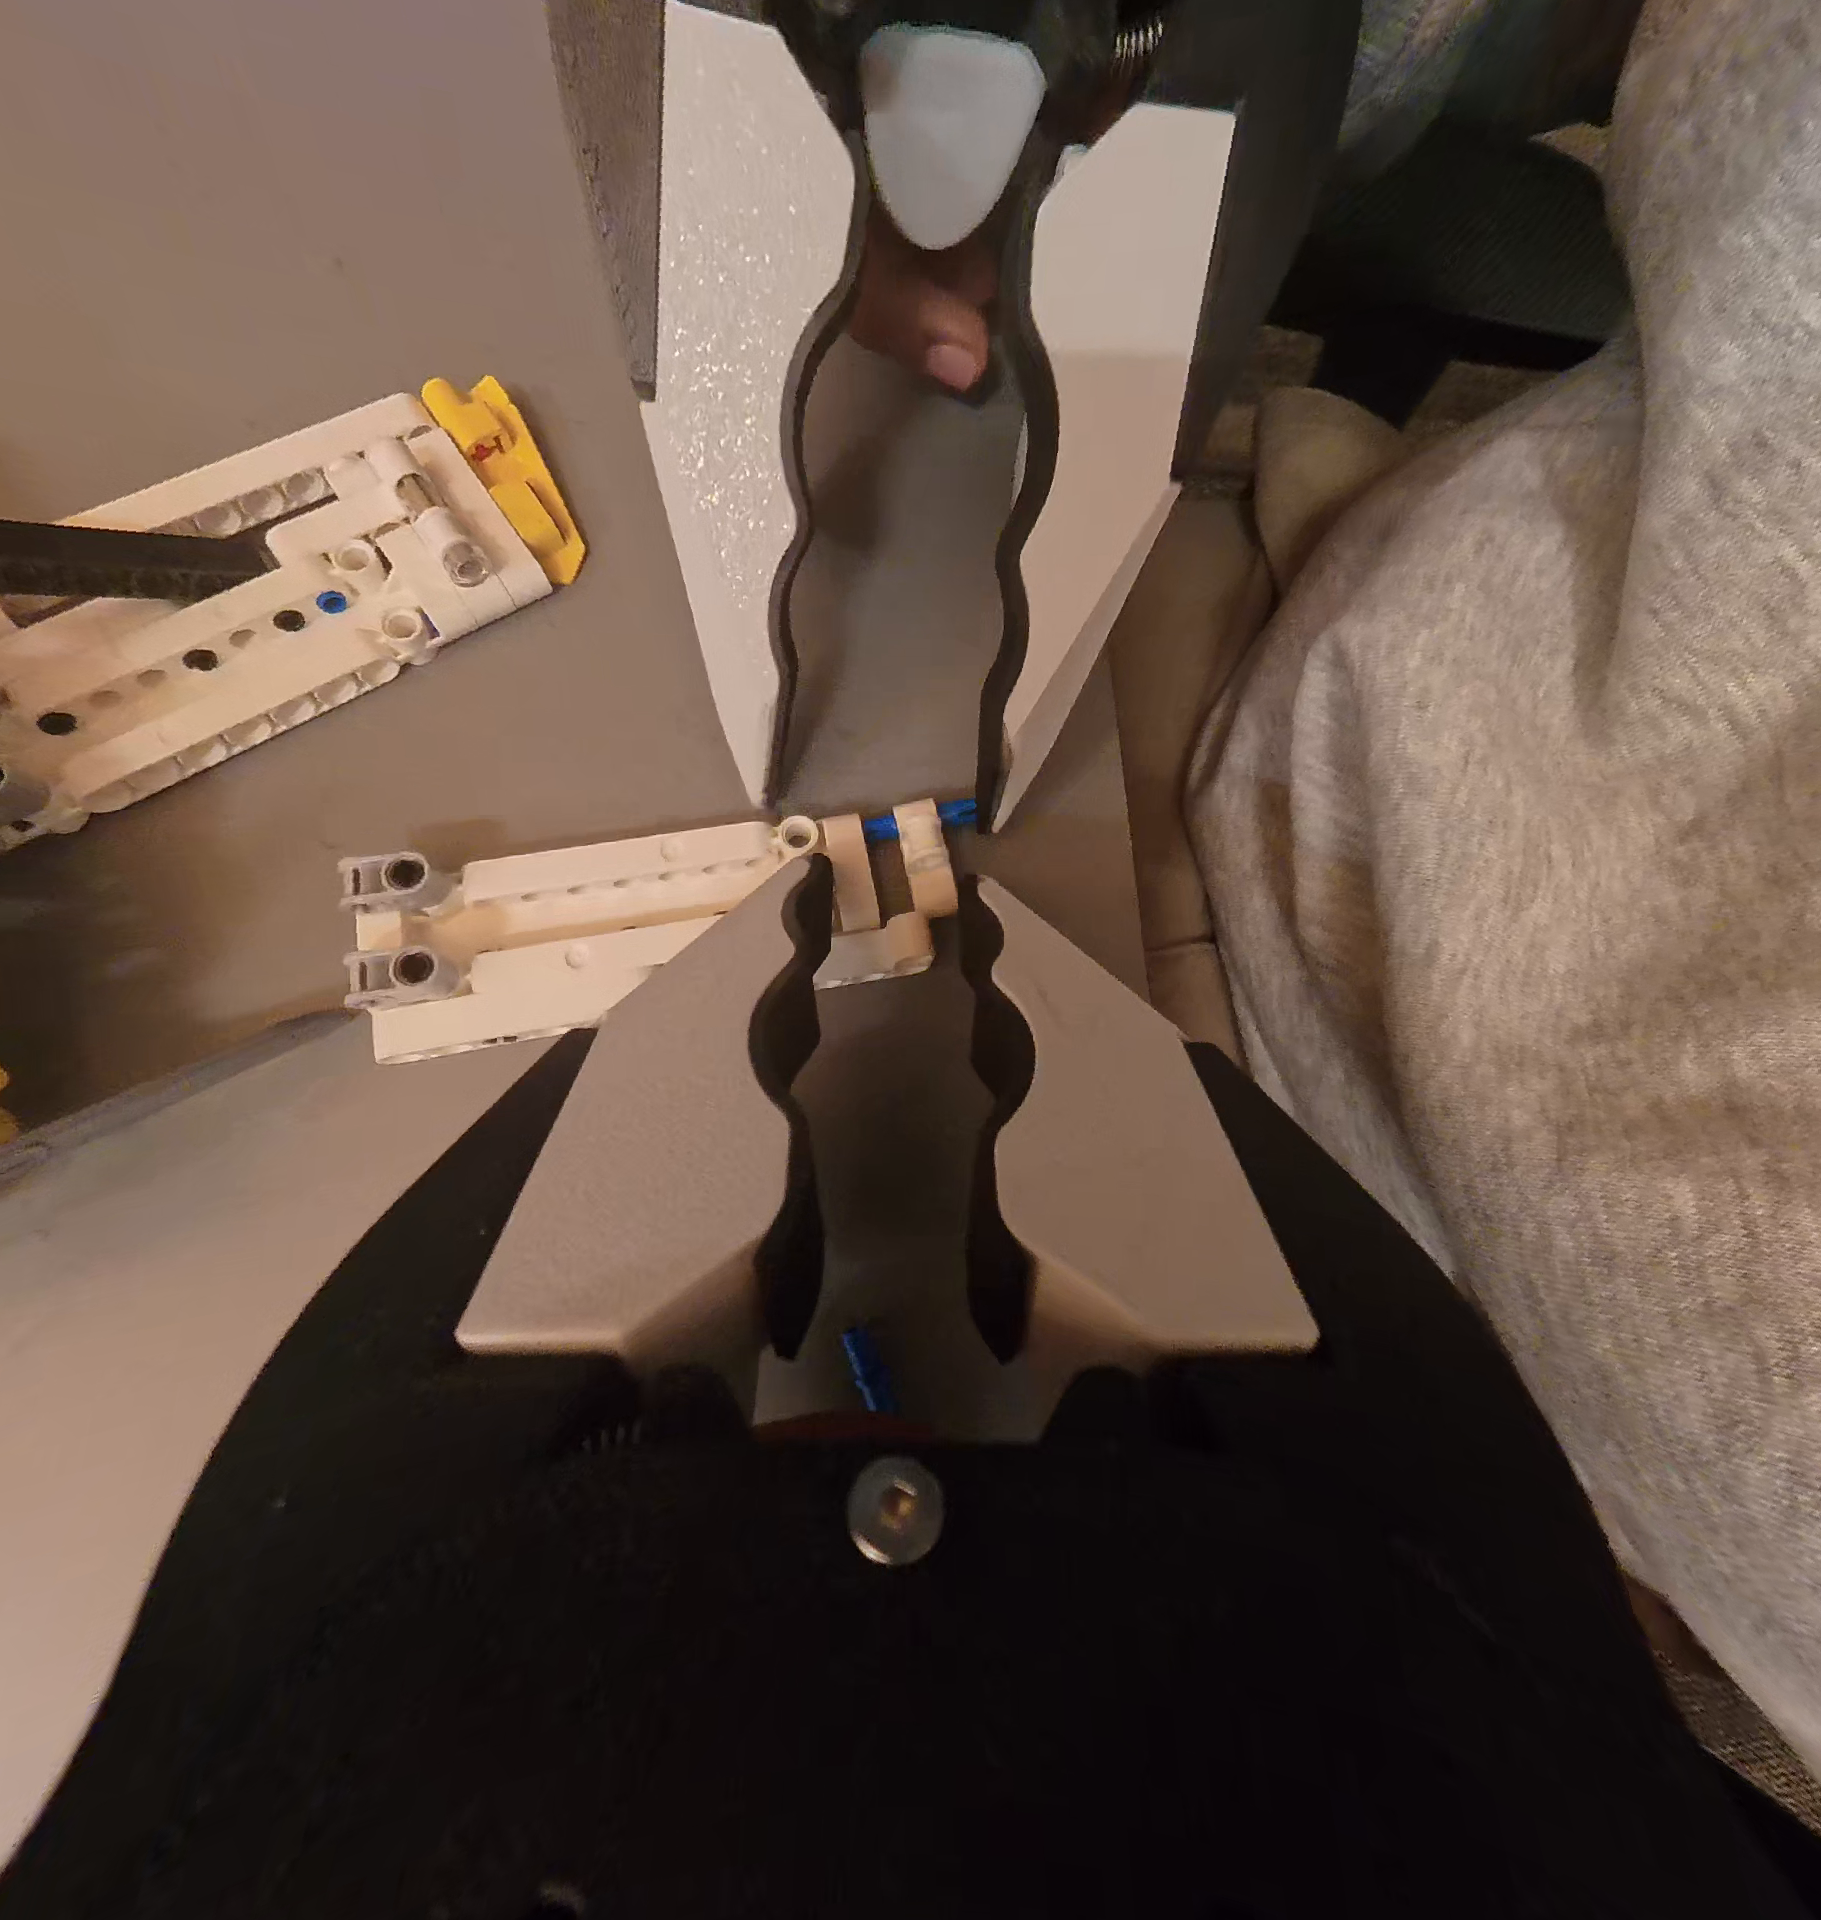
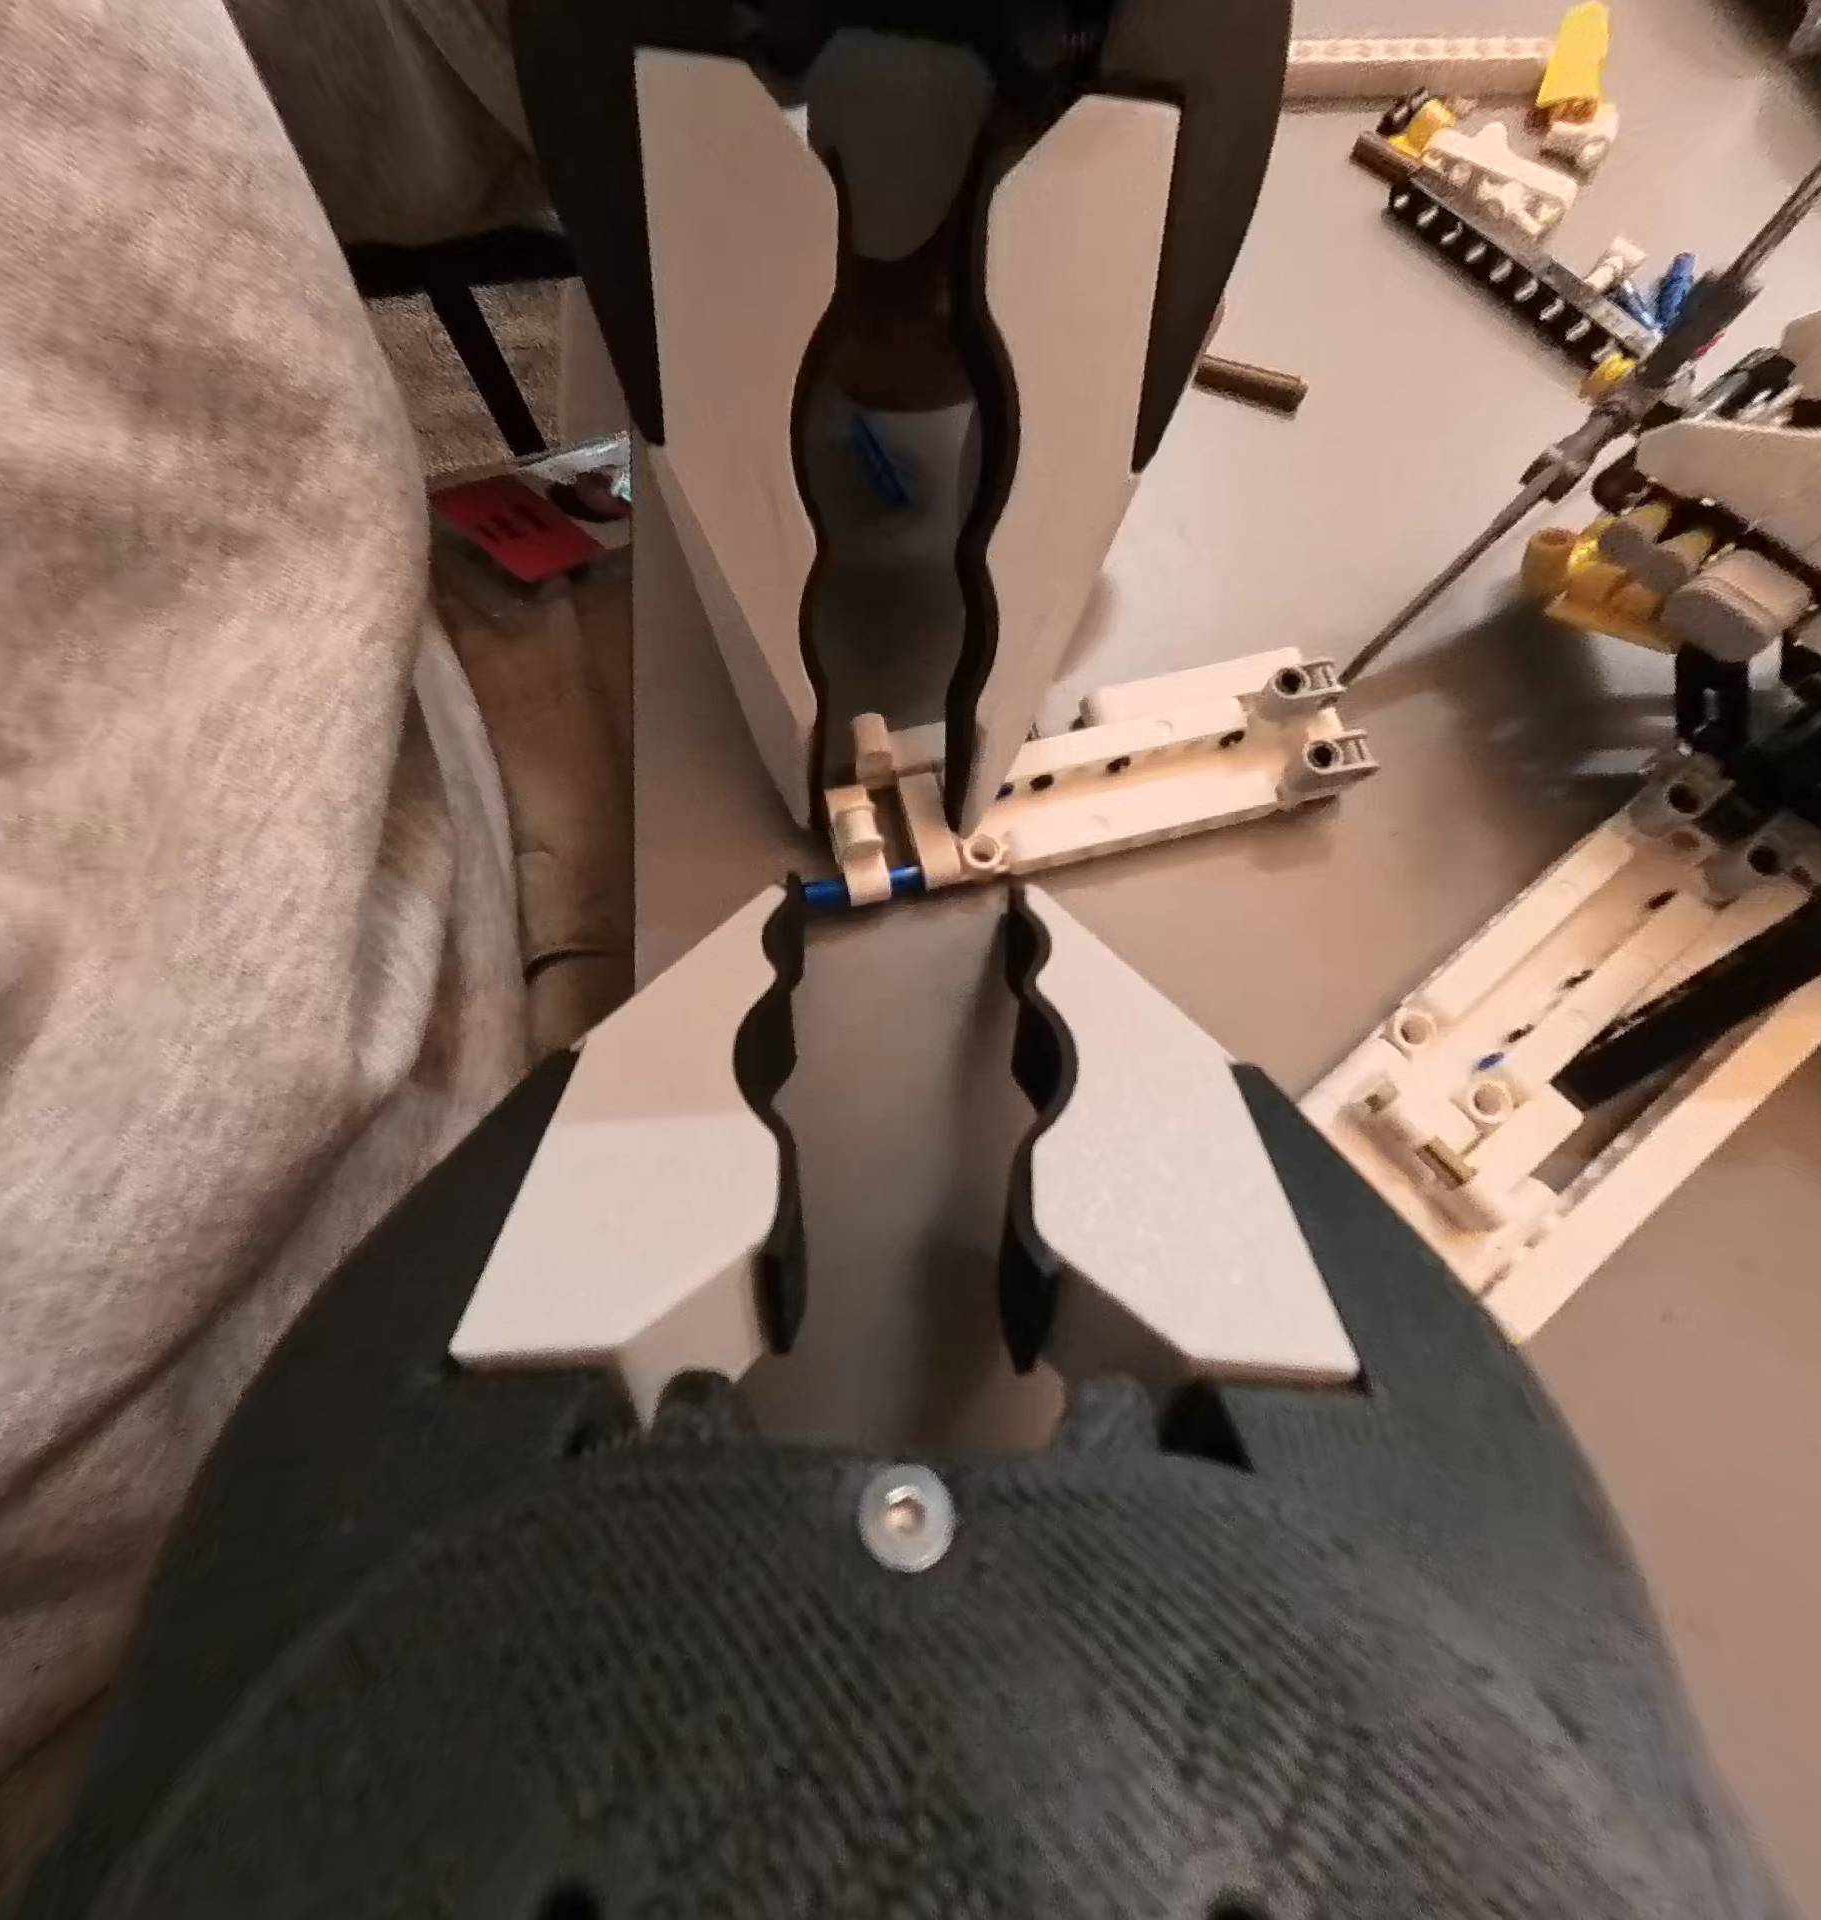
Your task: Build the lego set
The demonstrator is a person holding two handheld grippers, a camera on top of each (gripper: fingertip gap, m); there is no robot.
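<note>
The counter (image 1: 210, 260) is a plain grey-beige surface with a matte look, and a soft shadow lies under each lego piece. At its edge a grey fleece cloth (image 1: 1560, 831) hangs or lies, filling one whole side of both views; it looks like clothing or a blanket, but which one cannot be told. Beyond the edge in the right wrist view there is a dark chair leg (image 2: 480, 332) and a red paper (image 2: 516, 535) on a lower floor. The small white part (image 1: 594, 914) lies flat on the counter between the two grippers, with two grey connectors on its far end and a blue pin (image 1: 890, 824) through the near end. The left gripper (image 1: 890, 883) has its fingers apart, one at each side of the pin end of the part, near it or touching it but not pressing together. The right gripper (image 2: 901, 899) comes from the opposite side, also with fingers apart; one fingertip is just at the tip of the blue pin. A loose blue piece (image 1: 870, 1371) lies on the counter under the left gripper. The bigger white frame (image 1: 262, 623) with a black beam (image 1: 106, 561) and a yellow end lies well apart from the small part. In the right wrist view more lego stands farther back: a tall white-yellow model (image 2: 1716, 540), a black strip (image 2: 1508, 270) with holes, and a dark brown axle (image 2: 1249, 387).
</note>
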